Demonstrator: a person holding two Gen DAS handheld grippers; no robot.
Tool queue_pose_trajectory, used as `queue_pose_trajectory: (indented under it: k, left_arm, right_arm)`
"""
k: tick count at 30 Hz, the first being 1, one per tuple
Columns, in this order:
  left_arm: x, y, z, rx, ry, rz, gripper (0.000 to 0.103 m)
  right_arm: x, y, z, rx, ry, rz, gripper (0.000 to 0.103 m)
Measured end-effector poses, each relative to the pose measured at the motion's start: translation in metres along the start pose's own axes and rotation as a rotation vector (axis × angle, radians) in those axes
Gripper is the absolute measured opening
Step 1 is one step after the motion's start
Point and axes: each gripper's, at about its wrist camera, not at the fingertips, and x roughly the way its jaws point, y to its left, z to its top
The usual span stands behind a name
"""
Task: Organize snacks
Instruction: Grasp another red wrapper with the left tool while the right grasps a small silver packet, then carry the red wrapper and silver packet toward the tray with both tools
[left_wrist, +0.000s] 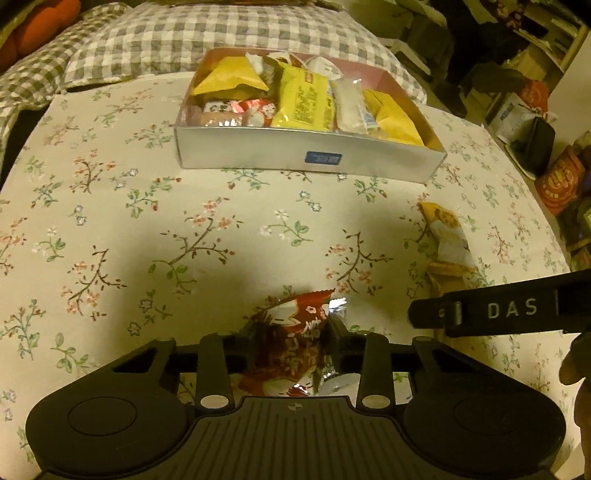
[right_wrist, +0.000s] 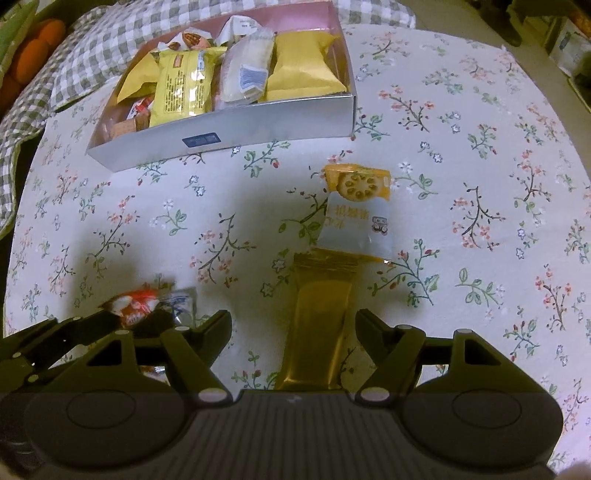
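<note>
— How far along are you?
— Your box (left_wrist: 314, 157) at upper centre is nearly full. Your left gripper (left_wrist: 291, 332) pinches the red packet (left_wrist: 291, 321) low in frame.
— What's left?
— Your right gripper (right_wrist: 293, 325) gapes around the gold bar (right_wrist: 317, 332), untouched; the biscuit packet (right_wrist: 356, 210) waits mid-frame.

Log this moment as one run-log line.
left gripper: shut on red snack packet | right gripper: open, straddling gold bar wrapper | box: part-filled
</note>
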Motion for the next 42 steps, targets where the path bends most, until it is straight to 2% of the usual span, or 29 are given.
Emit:
queue_pose_trajectory:
  k: [2,6,10,18,21,28,29,30,31,32,34,38,42]
  left_arm:
    - [-0.001,0.003,0.001,-0.019,0.003,-0.002,0.034]
    - [-0.005,0.008,0.003,-0.041,-0.003,0.006,0.033]
    - [-0.006,0.015,0.005,-0.064,-0.007,0.031,0.033]
    - [-0.006,0.031,0.008,-0.127,-0.005,0.089,0.033]
    - [-0.008,0.039,0.010,-0.153,-0.009,0.106,0.033]
    - [-0.014,0.050,0.018,-0.192,-0.038,0.125,0.033]
    - [-0.014,0.049,0.018,-0.189,-0.035,0.120,0.033]
    - [-0.013,0.048,0.017,-0.182,-0.032,0.118,0.033]
    - [-0.013,0.046,0.016,-0.175,-0.032,0.120,0.033]
    - [-0.013,0.046,0.016,-0.169,-0.032,0.121,0.033]
    - [-0.014,0.045,0.016,-0.165,-0.032,0.117,0.033]
    - [-0.016,0.040,0.016,-0.133,-0.049,0.129,0.033]
    - [-0.016,0.037,0.016,-0.114,-0.052,0.131,0.033]
  right_arm:
    - [-0.003,0.000,0.000,0.003,-0.019,0.002,0.069]
    - [-0.007,0.004,-0.001,-0.006,-0.024,0.075,0.066]
    - [-0.006,0.015,-0.003,-0.041,-0.018,0.110,0.058]
    - [0.000,0.031,-0.003,-0.037,-0.029,0.168,0.052]
    - [0.003,0.034,-0.003,-0.022,-0.027,0.200,0.052]
    - [0.011,0.057,-0.015,-0.124,0.006,0.204,0.051]
    - [0.014,0.061,-0.017,-0.145,0.012,0.196,0.050]
    - [0.017,0.064,-0.018,-0.163,0.020,0.184,0.043]
    - [0.020,0.067,-0.020,-0.185,0.028,0.160,0.031]
    - [0.018,0.070,-0.021,-0.207,0.008,0.131,0.026]
    - [0.014,0.068,-0.019,-0.193,0.003,0.132,0.017]
    - [0.007,0.061,-0.012,-0.168,-0.022,0.133,0.016]
    - [0.007,0.057,-0.010,-0.157,-0.010,0.135,0.016]
